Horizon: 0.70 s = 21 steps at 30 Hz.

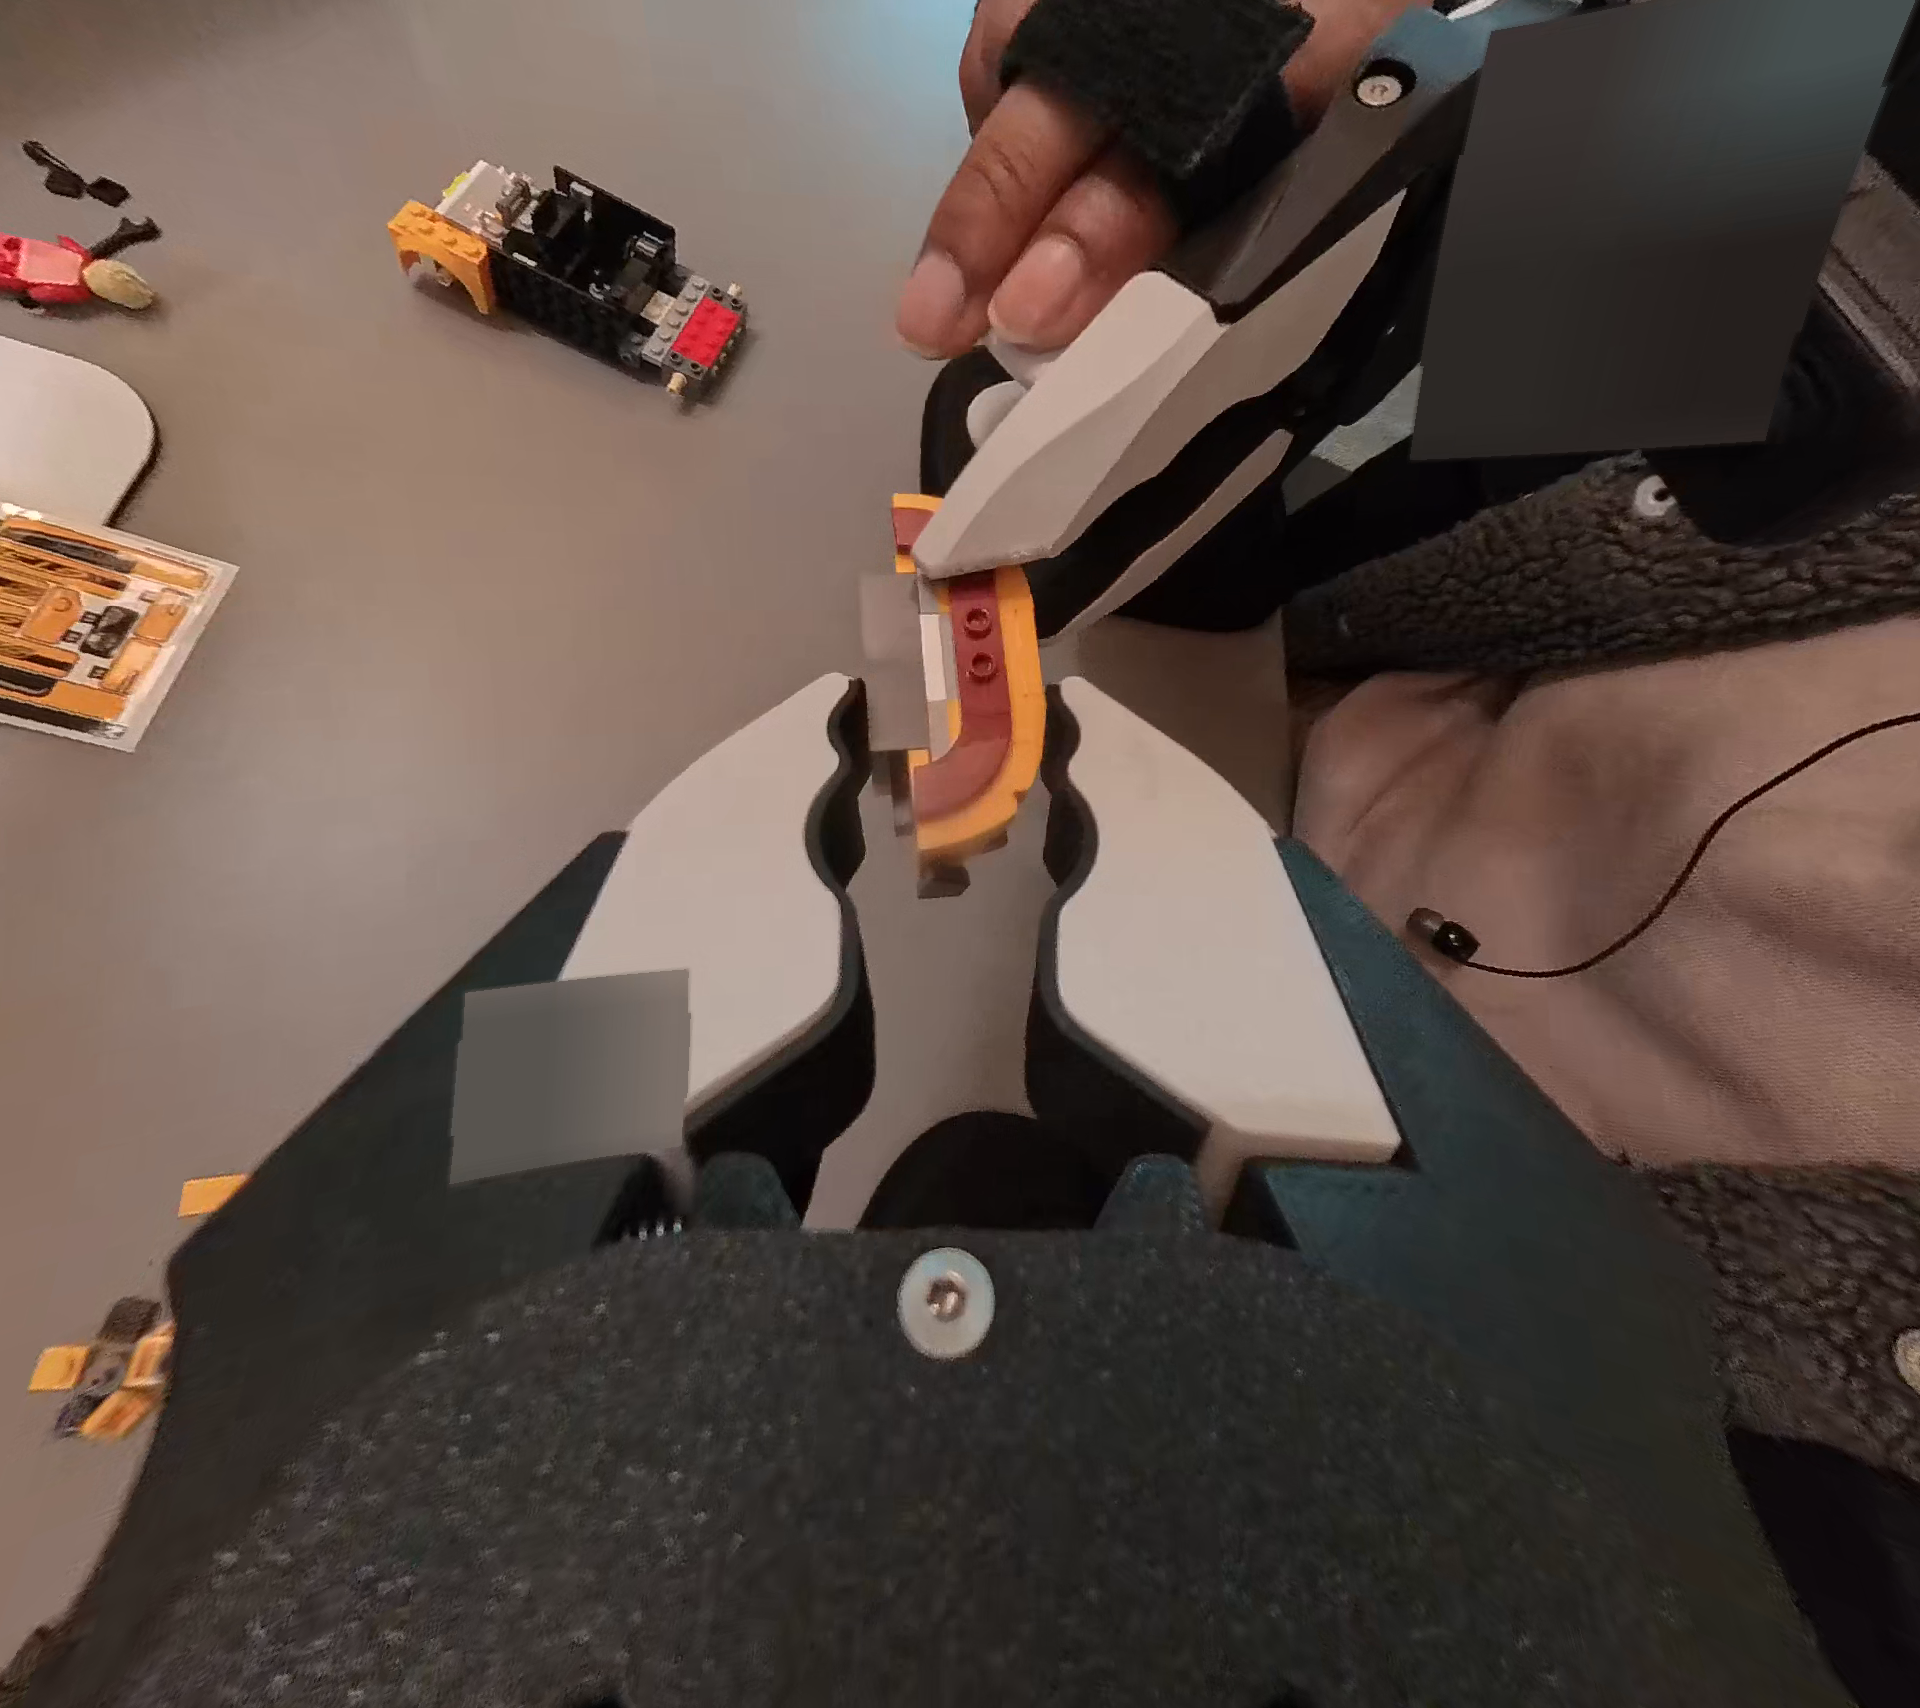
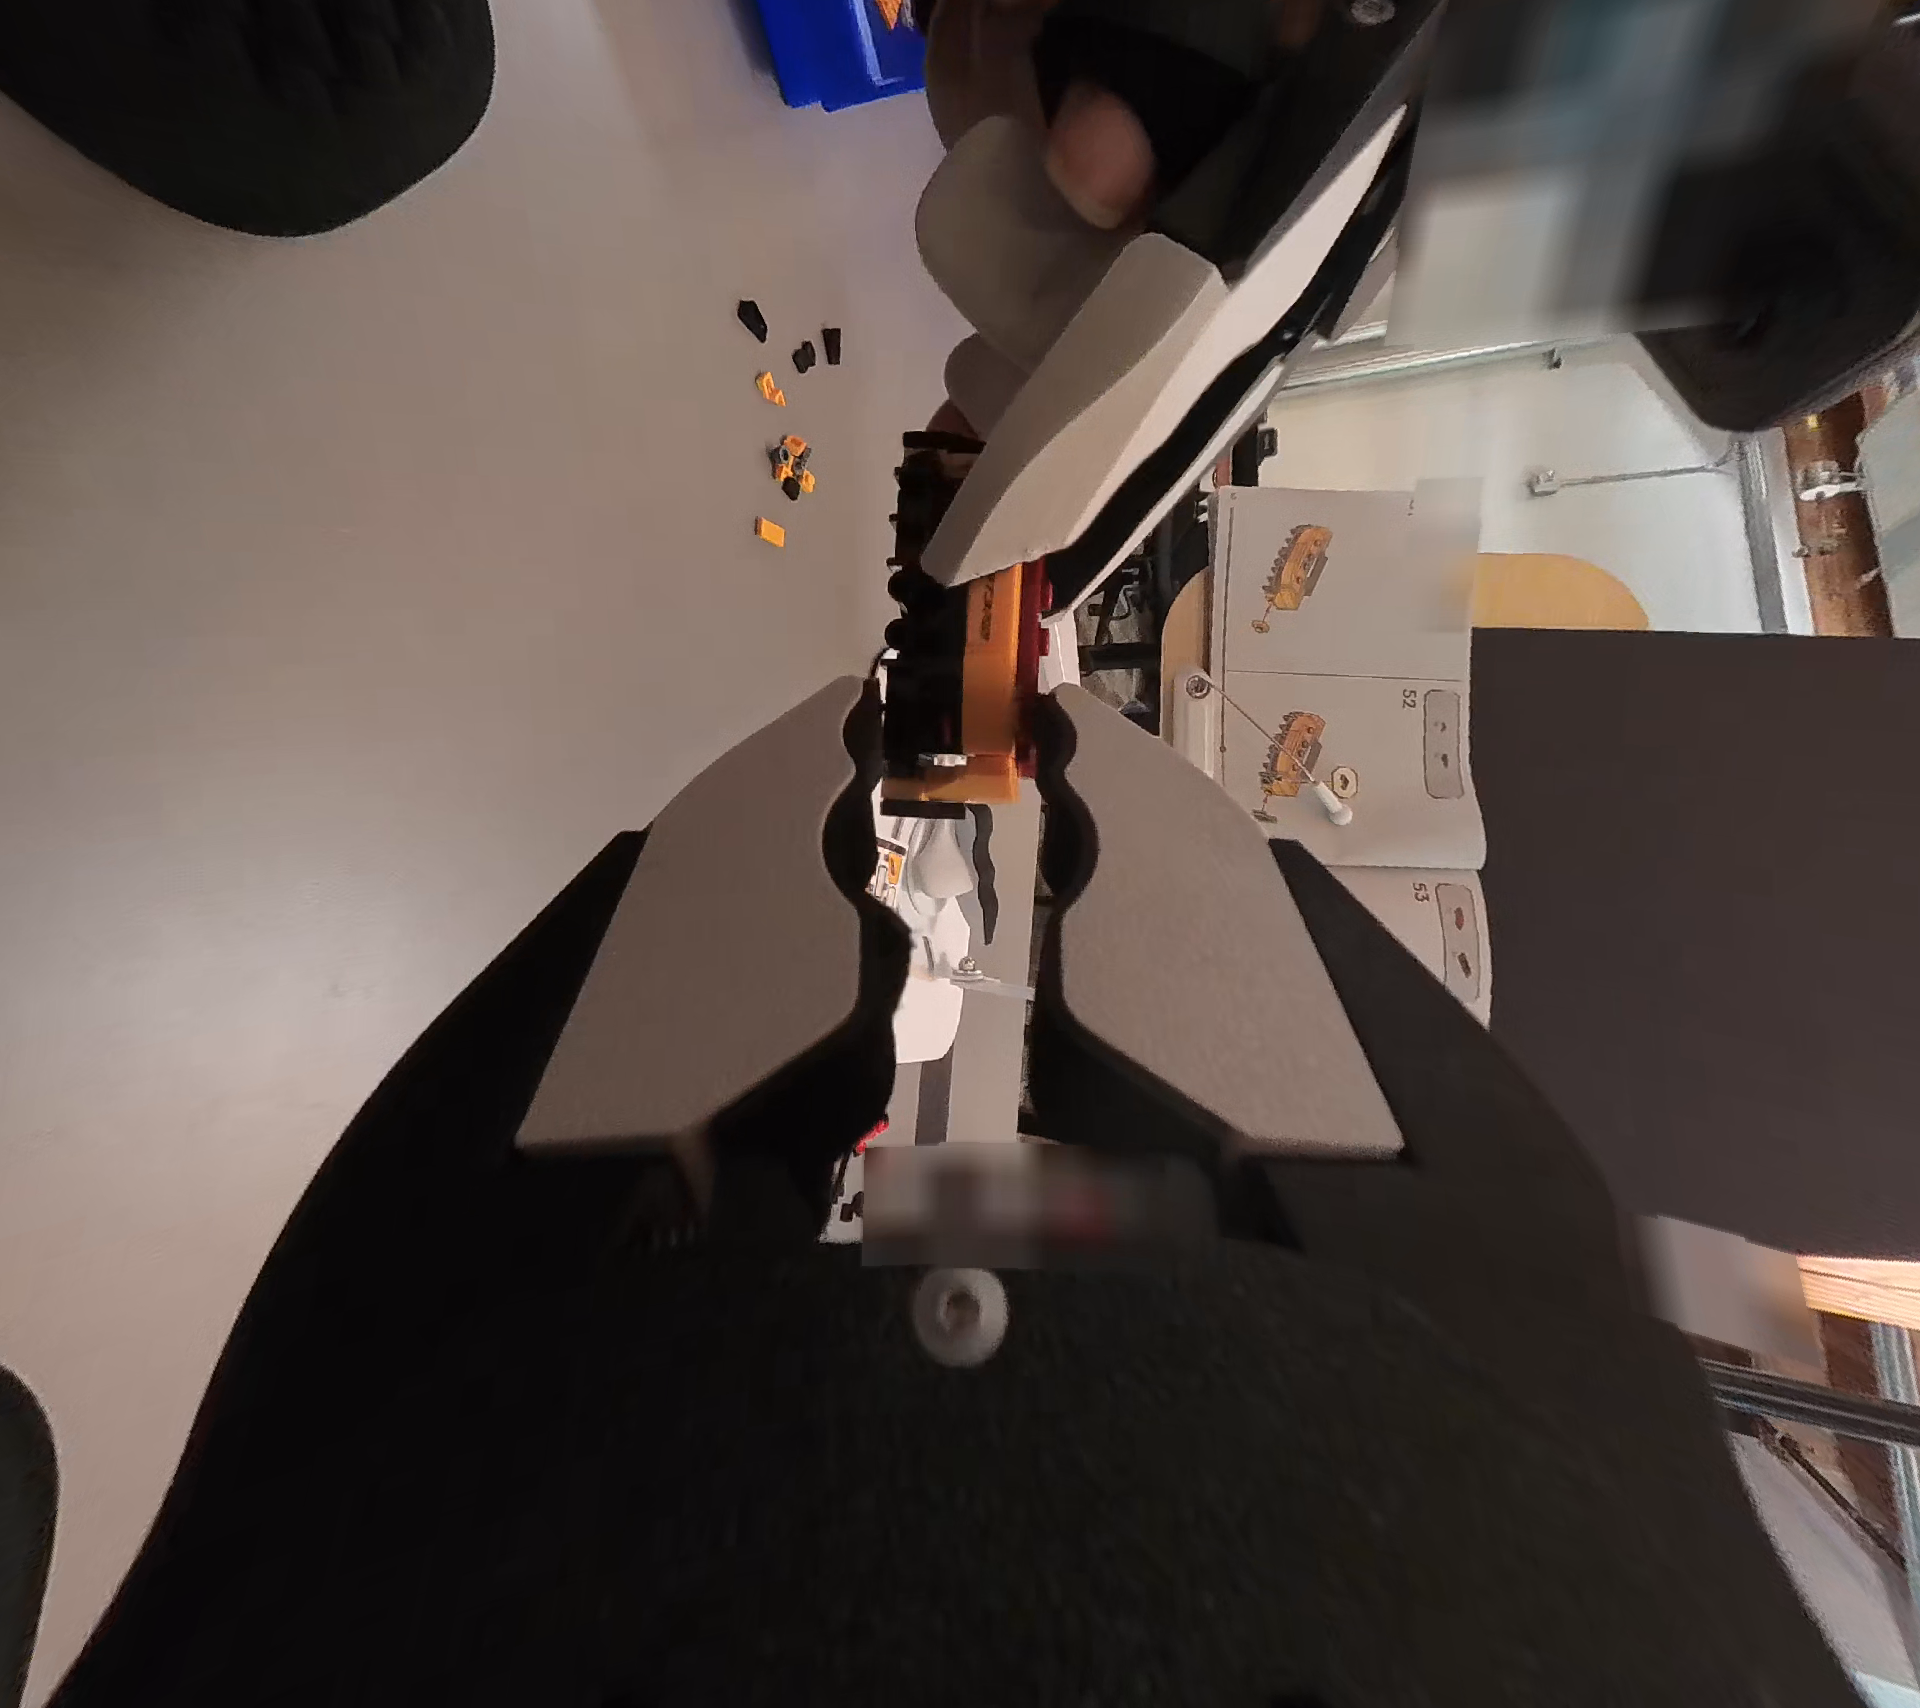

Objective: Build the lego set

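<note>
- On the grey table point(image 1: 582, 578) sit a half-built black-and-orange lego car point(image 1: 582, 271), a sticker sheet point(image 1: 99, 624) and loose orange and black pieces point(image 2: 790, 422); an instruction booklet point(image 2: 1351, 671) stands beyond.
- The left gripper point(image 1: 956, 723) clamps an orange-and-dark-red lego assembly point(image 1: 982, 702), lifted off the table.
- The right gripper point(image 2: 956, 723) grips that assembly's opposite end, tip to tip with the left.

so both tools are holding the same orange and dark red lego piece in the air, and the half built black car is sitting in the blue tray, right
Not quite. The half-built black car sits on the bare grey table, not in a tray, as the left wrist view shows. The rest holds: the left tool and right tool both grip the orange and dark red lego piece above the table.
</note>
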{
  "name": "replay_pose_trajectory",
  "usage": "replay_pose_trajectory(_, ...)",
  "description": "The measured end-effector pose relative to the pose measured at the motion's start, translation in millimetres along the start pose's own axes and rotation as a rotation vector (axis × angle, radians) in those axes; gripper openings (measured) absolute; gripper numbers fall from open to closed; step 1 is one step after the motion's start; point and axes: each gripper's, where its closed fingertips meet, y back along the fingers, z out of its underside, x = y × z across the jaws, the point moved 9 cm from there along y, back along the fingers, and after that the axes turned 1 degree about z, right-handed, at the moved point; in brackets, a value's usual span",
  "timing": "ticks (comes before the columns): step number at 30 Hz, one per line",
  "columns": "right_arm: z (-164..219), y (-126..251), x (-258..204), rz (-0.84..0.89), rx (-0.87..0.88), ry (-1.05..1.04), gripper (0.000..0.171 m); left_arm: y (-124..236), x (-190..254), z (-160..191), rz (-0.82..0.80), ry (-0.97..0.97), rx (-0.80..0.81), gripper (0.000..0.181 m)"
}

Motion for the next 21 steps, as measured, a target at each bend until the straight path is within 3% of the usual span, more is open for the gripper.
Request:
replay_pose_trajectory(10,-6.5,-0.3,-0.9,-0.034,-0.062,0.006,0.027,-0.9,2.0,1.8,0.009,0.085,-0.008,0.031)
replay_pose_trajectory(15,-7.8,-4.4,-4.5,-0.053,-0.129,0.017,0.027,-5.5,4.1,4.6,-0.063,0.102,-0.013,0.031)
replay_pose_trajectory(19,-4.2,-4.6,-3.5,-0.032,-0.124,-0.016,0.028,-7.7,8.2,5.8,-0.143,0.020,0.011,0.032)
replay_pose_trajectory(21,0.6,4.6,1.0,-0.079,-0.034,-0.101,0.043,-7.3,14.0,7.5,-0.202,-0.092,0.022,0.032)
